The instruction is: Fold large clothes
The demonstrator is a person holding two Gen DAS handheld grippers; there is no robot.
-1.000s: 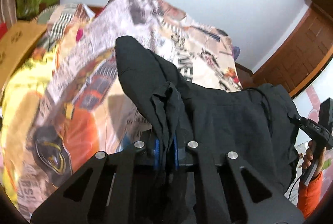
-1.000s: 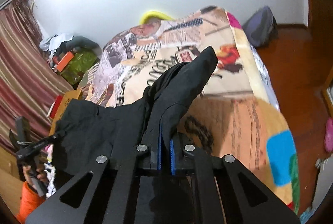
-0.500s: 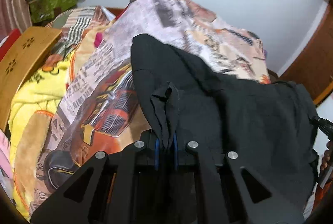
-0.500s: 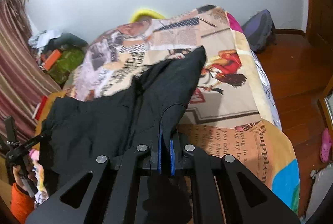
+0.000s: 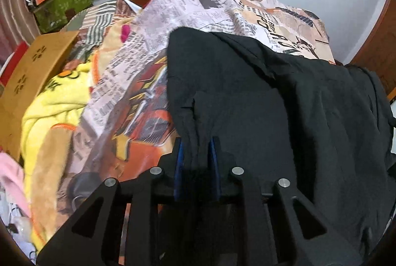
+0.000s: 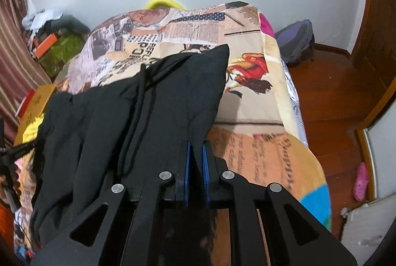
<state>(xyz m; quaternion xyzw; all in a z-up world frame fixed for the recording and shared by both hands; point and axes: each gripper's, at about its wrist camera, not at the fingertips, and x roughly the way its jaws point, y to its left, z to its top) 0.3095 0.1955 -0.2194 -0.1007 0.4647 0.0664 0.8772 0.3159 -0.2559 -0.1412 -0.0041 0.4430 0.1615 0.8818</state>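
- Bedroom with a pale wall and a wooden floor; a bed under a newspaper-print bedspread (image 5: 212,6) fills the middle, with a yellow blanket (image 5: 57,102) bunched at 9 o'clock in the left wrist view.
- Left wrist view: the black garment (image 5: 284,102) lies spread over the bed from the centre out to 3 o'clock. The left gripper (image 5: 196,154) sits at 6 o'clock, its jaws opening, with a gathered fold of the cloth hanging loosely between the blue pads (image 5: 178,162) rather than pinched.
- Right wrist view: the same garment runs from 9 o'clock to a pointed corner near 12, a drawstring (image 6: 138,102) trailing across it. The right gripper (image 6: 195,157) is at 6 o'clock, its jaws also opening, with a cloth edge between them and a gap showing.
- My read: the garment has just been laid flat and both claws are letting go. No fold looks made yet, so the folding itself remains.
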